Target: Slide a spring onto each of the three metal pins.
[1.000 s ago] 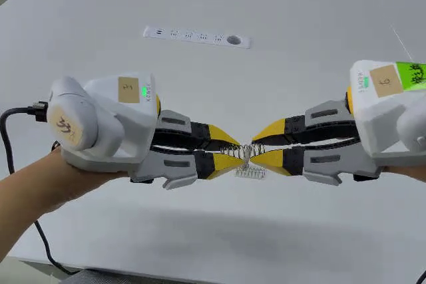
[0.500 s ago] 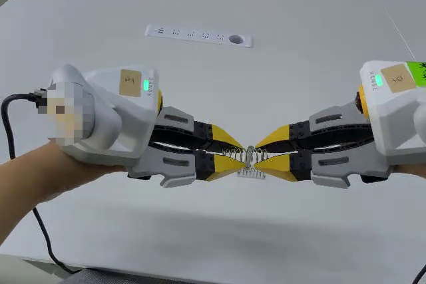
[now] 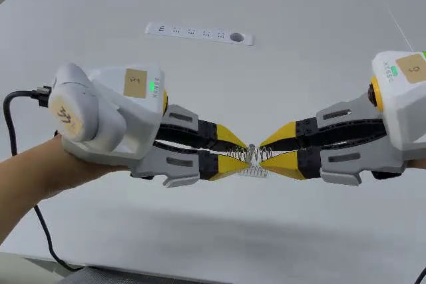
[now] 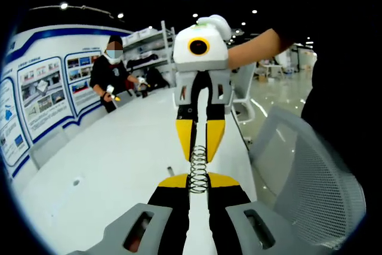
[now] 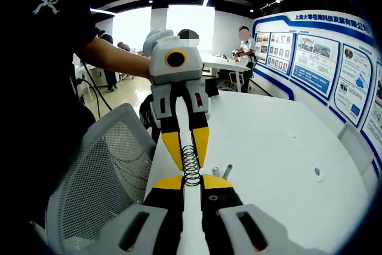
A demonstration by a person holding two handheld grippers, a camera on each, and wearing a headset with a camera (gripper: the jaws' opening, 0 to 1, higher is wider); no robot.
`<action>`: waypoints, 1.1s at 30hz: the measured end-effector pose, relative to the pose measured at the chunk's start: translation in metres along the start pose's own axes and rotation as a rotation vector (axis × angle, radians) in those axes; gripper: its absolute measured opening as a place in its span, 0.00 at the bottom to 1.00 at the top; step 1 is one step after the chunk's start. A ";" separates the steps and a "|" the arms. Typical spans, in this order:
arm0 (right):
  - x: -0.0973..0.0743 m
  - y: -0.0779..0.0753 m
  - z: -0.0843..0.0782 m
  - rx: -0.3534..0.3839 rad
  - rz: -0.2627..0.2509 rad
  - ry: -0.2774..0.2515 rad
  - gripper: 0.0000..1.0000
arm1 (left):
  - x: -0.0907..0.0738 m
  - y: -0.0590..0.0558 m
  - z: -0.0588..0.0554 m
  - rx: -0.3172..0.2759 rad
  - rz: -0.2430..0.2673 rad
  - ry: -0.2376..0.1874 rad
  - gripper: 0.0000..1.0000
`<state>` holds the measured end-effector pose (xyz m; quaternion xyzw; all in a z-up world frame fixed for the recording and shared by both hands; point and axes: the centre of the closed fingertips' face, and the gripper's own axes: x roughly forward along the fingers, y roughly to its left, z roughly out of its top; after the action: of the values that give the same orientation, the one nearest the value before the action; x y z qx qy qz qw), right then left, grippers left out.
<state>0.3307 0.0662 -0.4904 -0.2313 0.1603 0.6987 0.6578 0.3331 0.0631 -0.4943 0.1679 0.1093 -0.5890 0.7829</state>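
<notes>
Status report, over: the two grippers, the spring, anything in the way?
Left hand-held gripper, right hand-held gripper: both shut on one spring, tip to tip. Second spring, metal pin on table beneath. Nothing blocking.

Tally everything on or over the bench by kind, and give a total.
Grippers: 2, left gripper and right gripper
Springs: 2, held spring and loose spring
Pins: 1, pin lying loose
Power strips: 1, power strip
Total: 6

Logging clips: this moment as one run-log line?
left gripper: shut on spring | right gripper: shut on spring | spring: bridging both, above table | on table: loose spring, pin
</notes>
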 end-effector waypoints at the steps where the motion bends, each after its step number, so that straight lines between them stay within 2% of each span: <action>1: 0.000 0.000 0.001 0.004 0.002 -0.004 0.11 | 0.000 0.000 0.000 0.003 -0.001 0.000 0.09; 6: 0.000 0.000 0.004 0.007 -0.002 -0.012 0.11 | -0.001 0.000 0.000 0.034 0.004 0.028 0.09; 10: -0.001 0.004 0.015 0.021 0.015 -0.055 0.11 | -0.001 -0.002 -0.005 0.055 -0.010 0.069 0.10; 13: -0.001 0.002 0.021 0.030 0.004 -0.071 0.11 | -0.001 0.001 -0.005 0.052 0.006 0.066 0.10; 15: -0.001 0.002 0.028 0.048 0.002 -0.107 0.11 | 0.000 0.001 -0.004 0.044 0.010 0.061 0.09; 18: 0.001 0.003 0.034 0.040 0.001 -0.120 0.11 | 0.001 0.002 -0.004 0.042 0.016 0.061 0.09; 33: 0.011 0.004 0.039 0.077 -0.012 -0.121 0.11 | 0.003 0.000 -0.011 -0.012 0.021 0.056 0.10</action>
<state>0.3219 0.0957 -0.4639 -0.1643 0.1456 0.7006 0.6789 0.3347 0.0650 -0.5057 0.1808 0.1330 -0.5750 0.7867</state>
